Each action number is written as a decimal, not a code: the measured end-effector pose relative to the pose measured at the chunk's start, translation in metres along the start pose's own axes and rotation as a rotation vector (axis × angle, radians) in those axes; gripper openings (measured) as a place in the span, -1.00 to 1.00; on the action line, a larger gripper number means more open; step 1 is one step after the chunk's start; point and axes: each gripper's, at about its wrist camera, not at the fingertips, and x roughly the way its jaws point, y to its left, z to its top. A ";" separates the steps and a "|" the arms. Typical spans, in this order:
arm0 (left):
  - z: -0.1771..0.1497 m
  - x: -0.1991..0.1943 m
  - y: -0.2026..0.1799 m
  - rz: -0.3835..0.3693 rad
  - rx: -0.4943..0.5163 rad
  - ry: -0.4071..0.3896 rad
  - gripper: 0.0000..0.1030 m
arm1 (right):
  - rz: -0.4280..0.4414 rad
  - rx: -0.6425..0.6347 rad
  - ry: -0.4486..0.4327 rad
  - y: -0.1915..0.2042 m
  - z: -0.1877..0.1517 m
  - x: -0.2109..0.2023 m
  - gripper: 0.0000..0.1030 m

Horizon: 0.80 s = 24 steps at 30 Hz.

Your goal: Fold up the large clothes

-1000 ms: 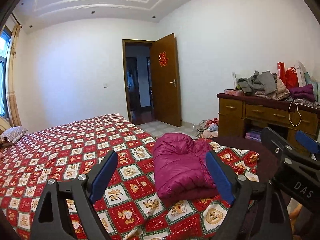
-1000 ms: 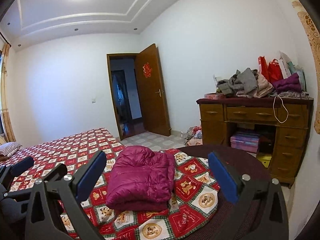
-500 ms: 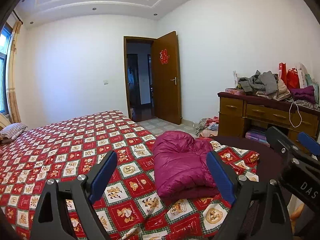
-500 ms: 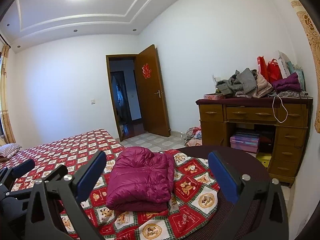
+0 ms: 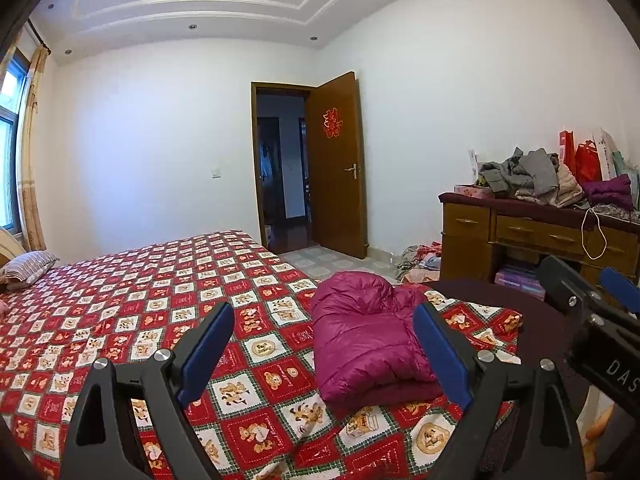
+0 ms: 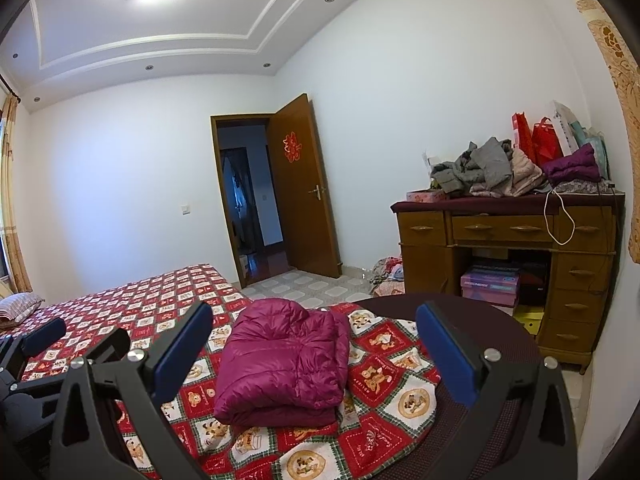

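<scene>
A magenta puffer jacket [image 5: 368, 336] lies folded in a compact stack on the corner of the bed with the red checked bear-print cover [image 5: 132, 304]; it also shows in the right wrist view [image 6: 284, 360]. My left gripper [image 5: 324, 352] is open and empty, held above the bed in front of the jacket. My right gripper [image 6: 316, 356] is open and empty, also held back from the jacket. The right gripper shows at the right edge of the left wrist view [image 5: 592, 312], and the left gripper at the left edge of the right wrist view [image 6: 44, 344].
A wooden desk [image 6: 508, 232] with a heap of clothes [image 6: 492, 172] and red bags stands at the right wall. A dark round chair back [image 6: 472, 320] is beside the bed corner. More clothes lie on the floor [image 6: 388, 272] near the open door [image 6: 308, 188]. A pillow [image 5: 28, 264] lies far left.
Both grippers have tilted up and drawn back slightly, so the bed and jacket sit lower in view. The jacket has not moved and both grippers stay open.
</scene>
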 end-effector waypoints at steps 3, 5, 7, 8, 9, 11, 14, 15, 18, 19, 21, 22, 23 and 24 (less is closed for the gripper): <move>0.001 -0.002 0.001 0.003 -0.004 -0.010 0.78 | -0.003 0.001 0.000 0.002 0.000 -0.002 1.00; 0.001 -0.003 0.002 0.002 -0.009 -0.015 0.78 | -0.003 0.001 0.003 0.003 0.000 -0.003 1.00; 0.001 -0.002 0.002 0.001 -0.009 -0.013 0.78 | -0.004 0.000 0.006 0.004 -0.001 -0.003 1.00; 0.001 -0.002 0.002 0.001 -0.009 -0.013 0.78 | -0.003 0.000 0.007 0.004 -0.001 -0.003 1.00; 0.001 -0.002 0.002 0.003 -0.010 -0.012 0.78 | -0.004 0.000 0.006 0.004 -0.001 -0.004 1.00; 0.000 -0.002 0.002 0.005 -0.010 -0.009 0.79 | -0.006 0.000 0.006 0.005 -0.001 -0.004 1.00; 0.000 -0.001 0.002 0.009 -0.009 -0.004 0.79 | -0.006 0.000 0.006 0.005 -0.001 -0.004 1.00; 0.000 -0.001 0.002 0.015 -0.007 -0.004 0.79 | -0.005 0.000 0.005 0.005 -0.001 -0.004 1.00; 0.001 -0.001 0.001 0.032 0.002 -0.014 0.79 | -0.005 0.001 0.007 0.005 -0.001 -0.004 1.00; 0.001 -0.001 0.001 0.035 0.006 -0.019 0.79 | -0.006 0.001 0.006 0.005 -0.001 -0.005 1.00; 0.001 -0.004 0.000 0.040 0.015 -0.038 0.79 | -0.006 0.000 0.006 0.005 -0.001 -0.005 1.00; 0.002 -0.004 -0.001 0.037 0.018 -0.043 0.79 | -0.007 0.000 0.006 0.005 -0.001 -0.005 1.00; 0.002 -0.005 -0.001 0.030 0.023 -0.050 0.79 | -0.006 0.001 0.006 0.005 -0.001 -0.005 1.00; 0.003 -0.006 -0.002 0.025 0.027 -0.057 0.79 | -0.006 0.001 0.005 0.005 -0.001 -0.004 1.00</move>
